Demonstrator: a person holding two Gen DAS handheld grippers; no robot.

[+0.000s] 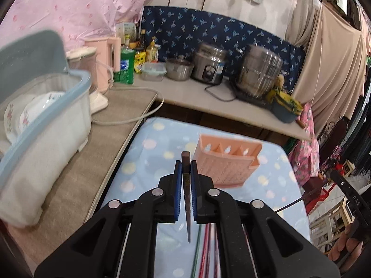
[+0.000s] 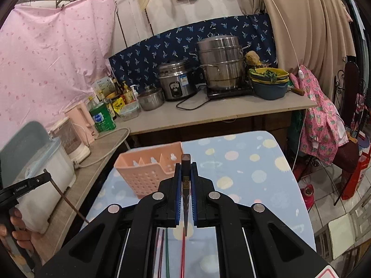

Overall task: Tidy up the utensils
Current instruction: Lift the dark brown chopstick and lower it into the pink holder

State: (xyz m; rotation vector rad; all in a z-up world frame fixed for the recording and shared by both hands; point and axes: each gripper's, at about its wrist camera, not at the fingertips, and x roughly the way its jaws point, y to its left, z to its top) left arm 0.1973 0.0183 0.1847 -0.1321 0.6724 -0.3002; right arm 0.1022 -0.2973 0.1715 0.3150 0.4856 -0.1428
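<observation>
Both grippers, left [image 1: 185, 169] and right [image 2: 185, 170], each clamped a dark chopstick [image 1: 186, 176] above the empty pink utensil caddy [image 1: 228, 162] on the dotted table [image 1: 143, 162].

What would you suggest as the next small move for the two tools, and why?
Probably carry one chopstick to the pink holder and lower it into a compartment. The left tool and right tool are each shut on a dark chopstick, and the holder's compartments look empty.
</observation>
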